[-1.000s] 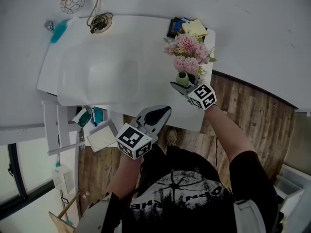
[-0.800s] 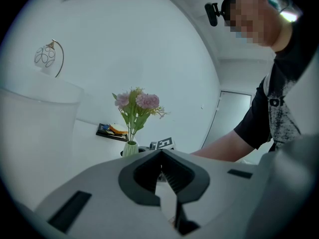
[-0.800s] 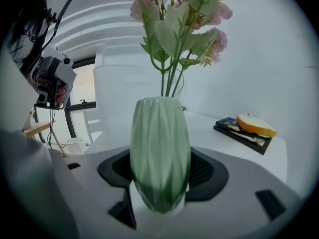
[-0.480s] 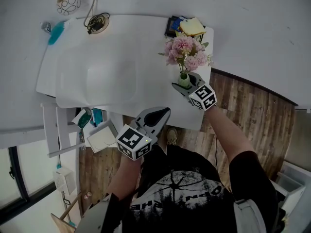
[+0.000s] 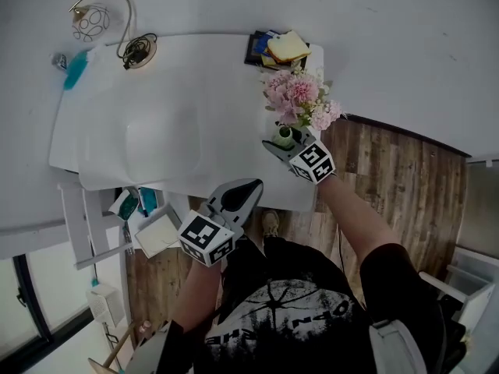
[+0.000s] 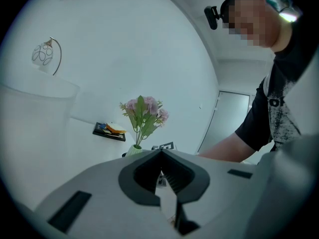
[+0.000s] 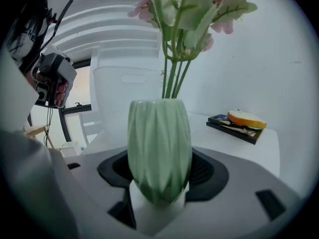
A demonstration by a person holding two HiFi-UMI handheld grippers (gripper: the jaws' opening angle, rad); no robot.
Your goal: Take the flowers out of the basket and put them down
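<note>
Over the right-hand part of the white tabletop (image 5: 234, 92), the right tool (image 5: 287, 142) grips a ribbed green vase (image 7: 159, 148) low on its body, jaws standing wide against its two sides. The vase carries the flowers (image 5: 300, 96): pink blooms on green stems, upright, none spilled.

Progress, as judged: the removal stage appears complete, since vase and flowers are well apart from the large white basket (image 5: 105, 154) that occupies the middle and left of the tabletop. The setting-down stage appears outstanding, as the grip has not been released. Whether the vase base already touches the tabletop cannot be told from any view.

Left tool (image 5: 248, 190): held off the near edge of the tabletop, jaws drawn together, nothing between them. It plays no part in the carry at this moment.

Containers:
- Vase: holds the flower stems; water level not visible.
- White basket: open-topped, and no contents can be made out within it from above.
- Dark tray (image 5: 261, 53) at the far right corner: bears a sandwich-like item, just beyond the flowers.

A wire-globe lamp (image 5: 93, 18) stands at the far left corner, well apart from the work.
</note>
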